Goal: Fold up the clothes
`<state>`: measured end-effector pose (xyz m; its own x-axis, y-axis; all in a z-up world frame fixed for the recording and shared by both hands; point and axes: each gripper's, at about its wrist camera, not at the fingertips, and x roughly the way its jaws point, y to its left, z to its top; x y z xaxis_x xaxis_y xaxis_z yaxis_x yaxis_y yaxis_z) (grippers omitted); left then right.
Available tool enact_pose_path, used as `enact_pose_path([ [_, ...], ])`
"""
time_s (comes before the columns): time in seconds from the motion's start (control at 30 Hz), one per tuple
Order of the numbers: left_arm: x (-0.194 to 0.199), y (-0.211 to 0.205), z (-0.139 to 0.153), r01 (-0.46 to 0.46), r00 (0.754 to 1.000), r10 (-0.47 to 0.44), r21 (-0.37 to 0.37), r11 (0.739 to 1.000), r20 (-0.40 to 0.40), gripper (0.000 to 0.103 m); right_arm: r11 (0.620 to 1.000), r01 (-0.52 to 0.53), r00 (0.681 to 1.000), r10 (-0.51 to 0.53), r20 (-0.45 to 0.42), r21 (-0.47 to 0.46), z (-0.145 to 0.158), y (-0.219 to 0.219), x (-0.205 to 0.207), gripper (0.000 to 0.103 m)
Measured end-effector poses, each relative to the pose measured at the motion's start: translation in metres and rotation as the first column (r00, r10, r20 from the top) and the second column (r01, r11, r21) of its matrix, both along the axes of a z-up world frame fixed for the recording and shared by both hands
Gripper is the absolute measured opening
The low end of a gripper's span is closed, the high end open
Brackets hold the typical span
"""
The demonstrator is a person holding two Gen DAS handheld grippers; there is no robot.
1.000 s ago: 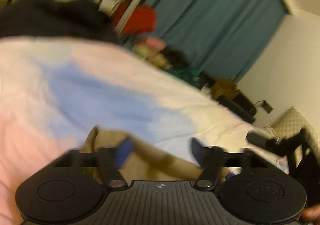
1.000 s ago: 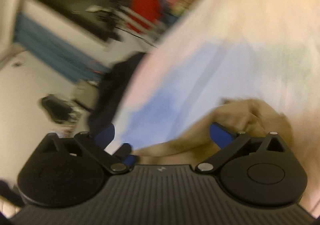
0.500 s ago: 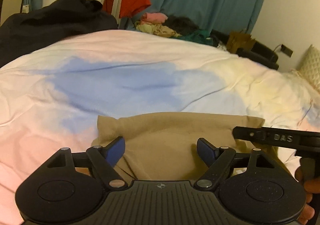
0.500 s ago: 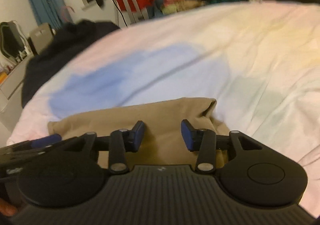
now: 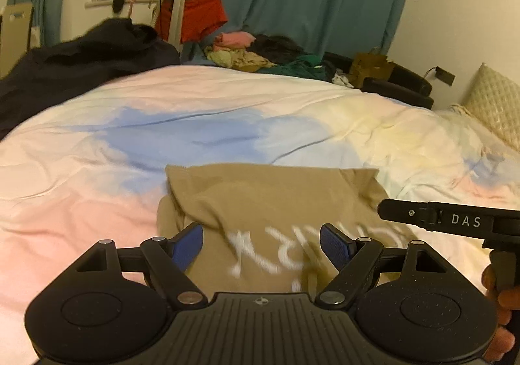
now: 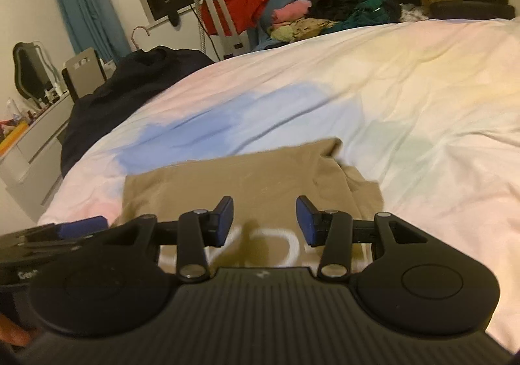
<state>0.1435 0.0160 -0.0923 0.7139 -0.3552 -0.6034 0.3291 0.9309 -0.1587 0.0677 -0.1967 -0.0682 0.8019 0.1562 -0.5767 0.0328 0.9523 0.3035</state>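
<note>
One tan shirt (image 5: 269,202); two tongs (image 5: 261,243).

The room is dimly lit with a warm yellowish cast. Strong fisheye bending is seen at the edges. The white lettering on the tan folded cotton garment (image 5: 276,209) is smeared by motion blur.

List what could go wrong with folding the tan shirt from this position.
1. The tan shirt is bunched at its far right corner; folding over that lump would likely leave a crooked fold.
2. Neither the left gripper nor the right gripper, whose jaws are opening, pinches any cloth; closing from here may catch only one layer or the bedcover beneath.
3. The two grippers sit close side by side and could bump.
</note>
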Motion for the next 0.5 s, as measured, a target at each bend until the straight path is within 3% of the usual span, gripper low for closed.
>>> enact_pose_path([
  [0.17,0.001,-0.003,-0.023,-0.037,0.996,0.041,0.045,0.998,-0.077,0.085,0.999,-0.005,0.994,0.000,-0.113,-0.048,-0.027,0.006,0.011,0.046],
  [0.3,-0.002,-0.001,-0.022,-0.056,0.994,0.060,0.038,0.998,-0.093,0.083,0.999,-0.004,0.992,-0.001,-0.124,-0.043,-0.031,0.003,0.011,0.046],
  [0.37,-0.013,0.004,-0.019,-0.081,0.993,0.081,0.007,0.997,-0.088,0.083,1.000,0.005,0.992,-0.008,-0.124,-0.022,-0.031,0.000,0.010,0.045],
  [0.5,-0.045,0.023,-0.010,-0.101,0.991,0.085,-0.159,0.982,-0.103,0.083,0.999,0.036,0.991,-0.031,-0.129,0.036,-0.030,-0.007,0.008,0.045],
])
